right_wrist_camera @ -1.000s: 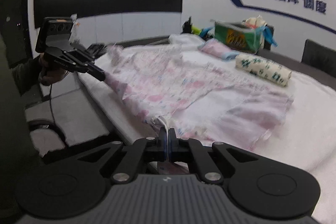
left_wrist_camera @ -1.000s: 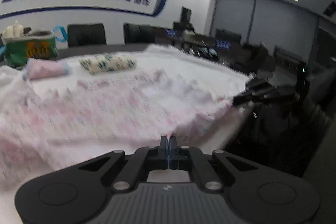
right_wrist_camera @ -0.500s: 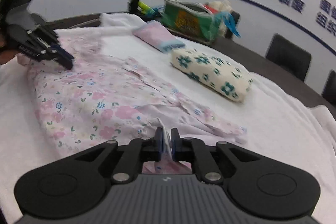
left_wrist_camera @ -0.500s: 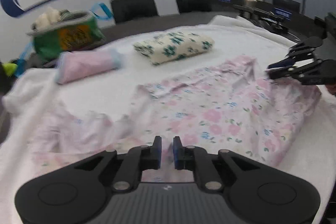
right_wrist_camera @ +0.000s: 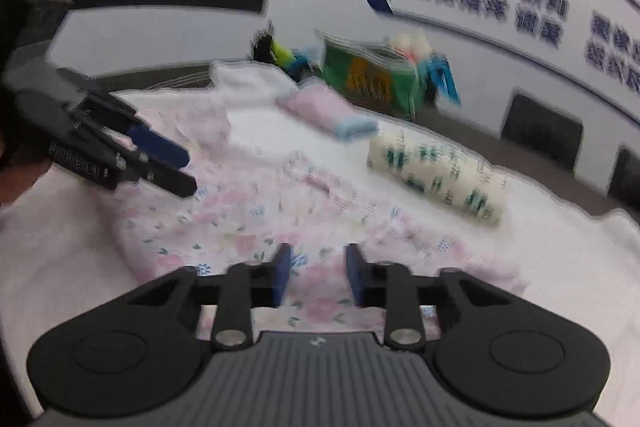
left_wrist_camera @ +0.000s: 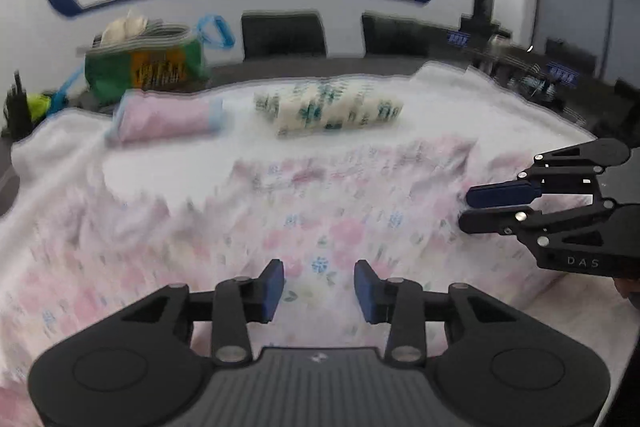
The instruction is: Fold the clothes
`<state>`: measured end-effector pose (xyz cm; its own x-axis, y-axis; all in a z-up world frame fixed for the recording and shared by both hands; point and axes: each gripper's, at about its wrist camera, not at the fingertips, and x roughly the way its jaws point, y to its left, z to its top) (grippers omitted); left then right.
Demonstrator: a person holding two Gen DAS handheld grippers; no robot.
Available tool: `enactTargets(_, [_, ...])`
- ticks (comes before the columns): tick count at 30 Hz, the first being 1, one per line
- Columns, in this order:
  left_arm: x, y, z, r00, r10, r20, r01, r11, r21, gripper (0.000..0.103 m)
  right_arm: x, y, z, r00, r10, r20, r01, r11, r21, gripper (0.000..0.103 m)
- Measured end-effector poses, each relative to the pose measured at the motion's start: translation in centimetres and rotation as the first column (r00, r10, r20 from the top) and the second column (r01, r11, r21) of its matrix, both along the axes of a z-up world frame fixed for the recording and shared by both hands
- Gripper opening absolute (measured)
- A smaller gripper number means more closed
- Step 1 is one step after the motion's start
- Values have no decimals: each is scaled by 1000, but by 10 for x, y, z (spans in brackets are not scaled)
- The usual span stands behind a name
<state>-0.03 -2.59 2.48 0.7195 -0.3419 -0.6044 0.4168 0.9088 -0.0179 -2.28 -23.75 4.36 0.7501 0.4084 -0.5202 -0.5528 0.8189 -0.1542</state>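
Observation:
A pink floral garment (left_wrist_camera: pixel 320 211) (right_wrist_camera: pixel 256 223) lies spread flat on the white cloth that covers the table. My left gripper (left_wrist_camera: pixel 319 285) hovers over the garment's near part, its jaws opening, nothing between the blue pads. The right gripper (right_wrist_camera: pixel 315 273) is also over the garment, jaws opening, gap empty. Each gripper shows in the other's view: the right gripper (left_wrist_camera: pixel 470 209) at the garment's right edge, the left gripper (right_wrist_camera: pixel 188 169) at its left edge. Both pictures are blurred by motion.
Beyond the garment lie a folded cream bundle with green flowers (left_wrist_camera: pixel 328 109) (right_wrist_camera: pixel 436 177) and a rolled pink one (left_wrist_camera: pixel 164 119) (right_wrist_camera: pixel 320 109). A green bag (left_wrist_camera: pixel 144 67) (right_wrist_camera: pixel 368 77) stands behind them. Dark chairs (left_wrist_camera: pixel 284 35) line the far wall.
Both grippers were shut on the garment's edge and carried it onto the table. They have let it go and now stand apart over the flat garment.

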Motion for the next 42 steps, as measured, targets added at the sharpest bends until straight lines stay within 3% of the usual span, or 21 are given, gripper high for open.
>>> enactTargets(4, [2,7,-14,1000,16,4,-16,1000,3,38,10,7,-24,995,-59,-77,57,998,-20,17])
enactTargets(6, [0,11,-15,1000,26,9,-26,1000,-9,38,10,-22,-22,979,-184,-85,186,982,14,16])
enactTargets(8, [-2,13,-15,999,33,9,-33,999,-13,38,9,-57,-21,936,-336,-108,342,938,49,15])
enactTargets(11, [-3,13,-14,999,34,6,-34,999,-18,38,1,-103,-24,834,-538,-124,545,838,30,17])
enactTargets(13, [-5,13,-10,999,41,3,-41,999,-1,38,-13,-109,-17,809,-583,-73,585,811,5,17])
enactTargets(14, [-8,14,-7,999,41,2,-41,999,10,38,-24,-106,-11,823,-567,-29,568,823,14,17])
enactTargets(15, [-17,18,-3,1000,-10,25,9,1000,17,39,-35,-100,-5,859,-511,5,511,859,27,17])
enactTargets(17, [-35,25,7,991,-111,68,109,993,34,48,-59,-75,3,955,-289,69,289,957,14,21])
enactTargets(18, [-44,29,11,983,-162,89,158,986,44,54,-69,-63,3,982,-168,89,171,985,-26,36])
enactTargets(20, [-61,33,15,953,-271,135,257,960,108,61,-83,-38,-7,995,34,96,-18,987,-163,55])
enactTargets(22, [-71,35,10,932,-327,157,292,933,208,60,-91,-27,-22,979,184,82,-153,944,-294,56])
enactTargets(23, [-71,36,6,929,-338,150,296,924,244,60,-90,-29,-26,975,212,72,-180,932,-313,55])
enactTargets(26, [-62,35,-4,932,-348,101,305,905,296,56,-77,-49,-23,981,190,23,-179,951,-251,54])
enactTargets(27, [-58,34,-7,932,-350,88,310,902,301,53,-70,-56,-22,986,169,8,-162,957,-241,41])
enactTargets(29, [-52,33,-9,927,-369,70,336,897,288,34,-61,-65,-24,985,171,-15,-169,955,-246,21])
enactTargets(30, [-50,33,-9,924,-378,59,349,895,277,25,-59,-69,-25,983,182,-25,-183,954,-239,15])
enactTargets(31, [-47,32,-8,921,-389,40,364,891,273,9,-57,-71,-24,981,190,-33,-192,952,-236,13])
enactTargets(33, [-47,29,-6,920,-390,33,366,888,279,4,-55,-67,-21,979,199,-38,-202,948,-246,3])
enactTargets(37, [-55,31,1,912,-410,12,394,882,257,1,-59,-68,-13,970,240,-22,-237,933,-271,2])
enactTargets(42, [-90,27,14,879,-477,-3,470,864,183,0,-86,-82,5,961,273,-41,-274,928,-253,1])
